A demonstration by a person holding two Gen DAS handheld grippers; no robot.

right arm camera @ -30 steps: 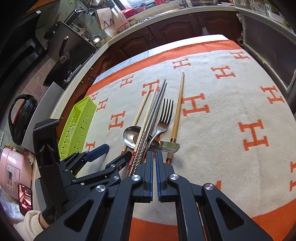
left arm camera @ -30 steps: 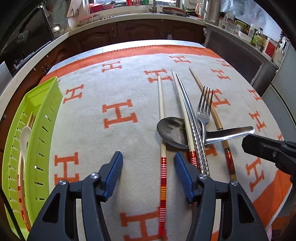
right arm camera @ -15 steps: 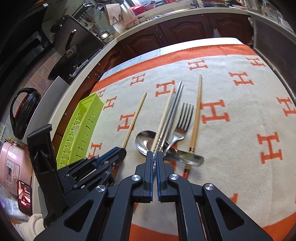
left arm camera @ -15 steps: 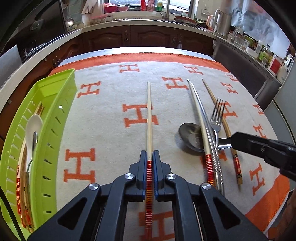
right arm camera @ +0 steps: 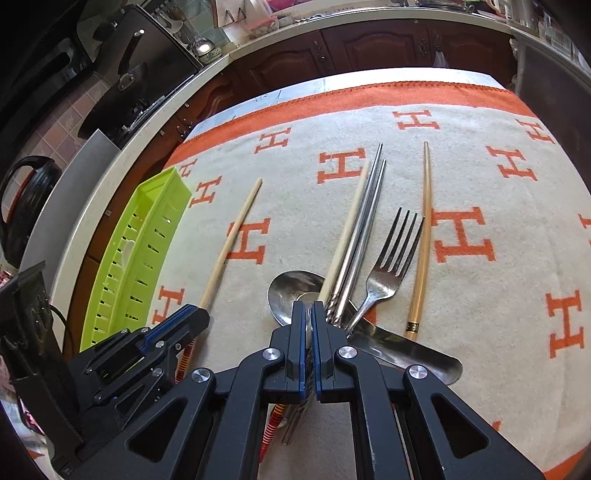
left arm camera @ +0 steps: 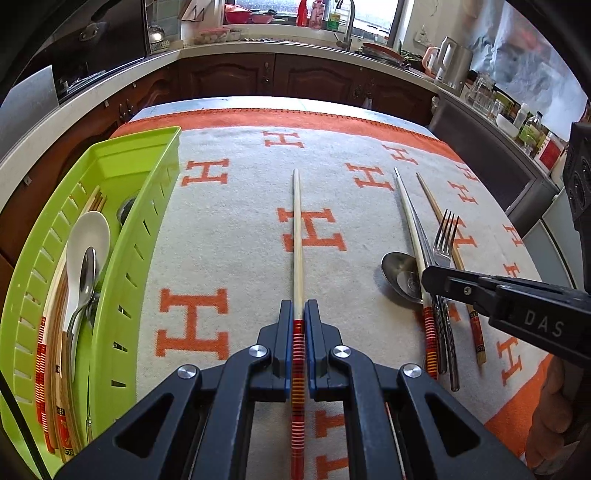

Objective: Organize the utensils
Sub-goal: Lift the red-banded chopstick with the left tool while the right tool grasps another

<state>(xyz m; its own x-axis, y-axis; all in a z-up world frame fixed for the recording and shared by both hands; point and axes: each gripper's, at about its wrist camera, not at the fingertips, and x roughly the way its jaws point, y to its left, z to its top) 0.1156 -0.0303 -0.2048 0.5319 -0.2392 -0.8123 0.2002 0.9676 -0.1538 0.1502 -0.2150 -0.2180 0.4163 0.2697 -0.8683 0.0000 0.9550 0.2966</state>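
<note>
Pinching a striped chopstick beside the tray

The pale wooden chopstick with red-striped handle [left arm camera: 297, 258] is clamped in the left gripper [left arm camera: 297, 325], long axis pointing away, right of the lime-green slotted plastic tray [left arm camera: 122, 280]; the right gripper [right arm camera: 308, 321] is pressed together, empty.

Home kitchen: wooden cabinets [left arm camera: 314, 79], sink faucet [left arm camera: 345, 18], kettle [left arm camera: 456, 62]

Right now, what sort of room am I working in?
A home kitchen, most likely. A sink tap stands under a window on the far countertop, dark wooden cabinets run below it, and an electric kettle sits at the right. The work table is covered by an orange-and-cream cloth.
</note>
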